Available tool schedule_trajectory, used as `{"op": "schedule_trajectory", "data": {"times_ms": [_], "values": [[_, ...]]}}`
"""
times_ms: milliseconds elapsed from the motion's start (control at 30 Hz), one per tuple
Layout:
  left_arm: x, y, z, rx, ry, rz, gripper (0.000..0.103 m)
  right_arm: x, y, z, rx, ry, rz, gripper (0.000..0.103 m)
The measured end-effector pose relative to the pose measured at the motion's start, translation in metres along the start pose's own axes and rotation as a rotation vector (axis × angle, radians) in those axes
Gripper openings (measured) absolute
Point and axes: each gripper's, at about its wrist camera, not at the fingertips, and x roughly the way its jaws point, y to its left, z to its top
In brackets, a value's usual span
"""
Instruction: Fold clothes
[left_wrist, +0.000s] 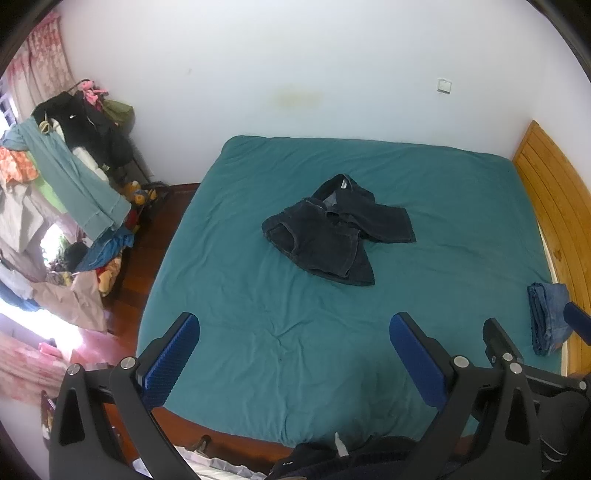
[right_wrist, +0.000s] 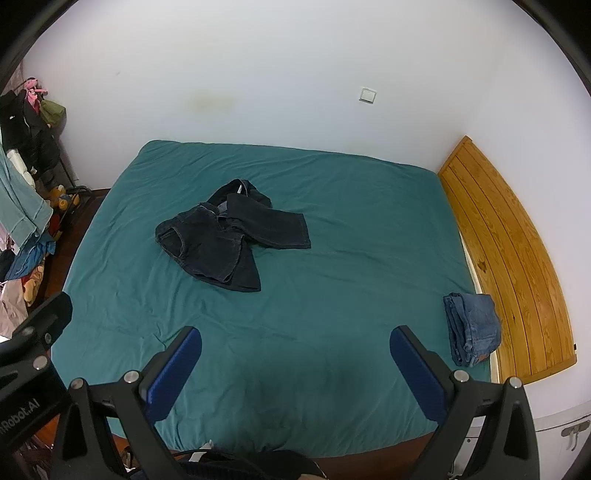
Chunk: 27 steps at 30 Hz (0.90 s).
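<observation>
- A bed (left_wrist: 229, 332) with a teal sheet fills both views; its wooden headboard (right_wrist: 509, 266) stands along the 3 o'clock side.
- Dark denim shorts (left_wrist: 332, 236) lie crumpled near the middle of the bed, one leg splayed toward 3 o'clock, the other toward 6 o'clock, with the waistband bunched at the 12 o'clock end. Nothing touches them.
- A folded pair of blue jeans (right_wrist: 471, 328) rests at the bed's 3 o'clock edge, just beside the headboard and well apart from the shorts.
- The left gripper (left_wrist: 295, 354) hovers above the near part of the bed at 6 o'clock, its blue pads (left_wrist: 171, 360) spread wide, holding nothing.
- The right gripper (right_wrist: 295, 369) also hangs over the near edge, jaws wide apart and empty; the shorts sit toward its 11 o'clock.
- In the left wrist view the right gripper's frame shows at 4 o'clock.
- A heaped clothes rack (left_wrist: 74, 155) stands on the wooden floor (left_wrist: 147, 240) at 9 o'clock.
- A light switch (right_wrist: 367, 95) sits on the white wall (right_wrist: 295, 74) at 12 o'clock.
</observation>
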Motion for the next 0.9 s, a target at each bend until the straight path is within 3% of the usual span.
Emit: {"op": "schedule_trajectory", "data": {"times_ms": [433,800,900], "values": [[0.012,-0.003,0.005,-0.008,0.02,0.001,0.103,0.008,0.005,0.001,-0.011,0.012,0.008,0.103],[0.044,-0.009,0.013,-0.004,0.05,-0.001,0.103,0.033,0.011,0.007,-0.019,0.055,0.01,0.103],[0.052,-0.011,0.015,-0.003,0.059,-0.001,0.103,0.051,0.007,0.013,-0.003,0.055,0.068,0.103]]}}
